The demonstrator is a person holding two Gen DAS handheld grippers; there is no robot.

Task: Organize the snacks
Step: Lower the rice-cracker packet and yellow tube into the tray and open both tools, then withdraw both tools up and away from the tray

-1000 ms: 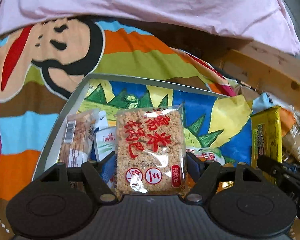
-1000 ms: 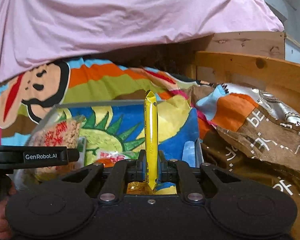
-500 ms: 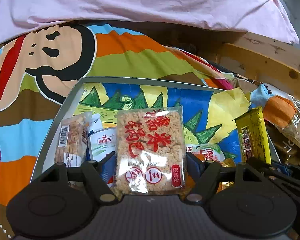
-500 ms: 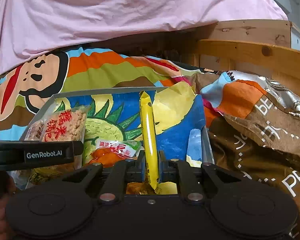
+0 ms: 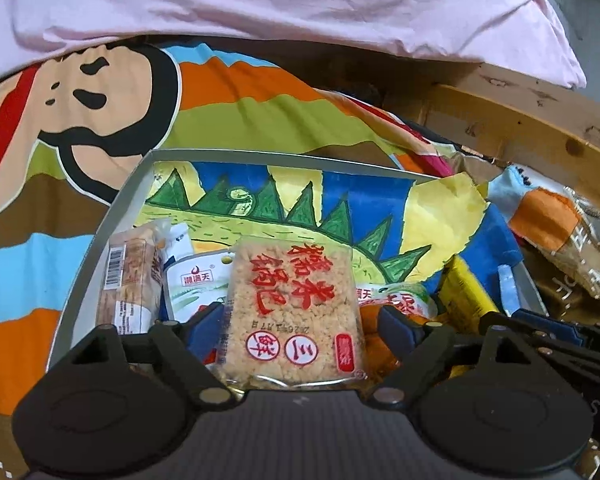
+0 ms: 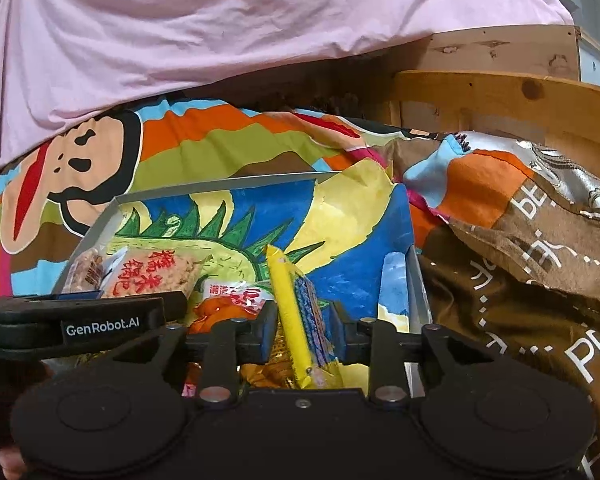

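Left wrist view, grey box (image 5: 112, 216) holding rice cracker pack (image 5: 292, 312) between left claw's (image 5: 300, 322) opening jaws, released.

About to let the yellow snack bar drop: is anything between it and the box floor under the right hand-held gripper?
Yes. The yellow snack bar sits between the opening jaws of the right hand-held gripper, leaning left, with other wrapped snacks directly under its lower end. It would land on those, not the box floor.
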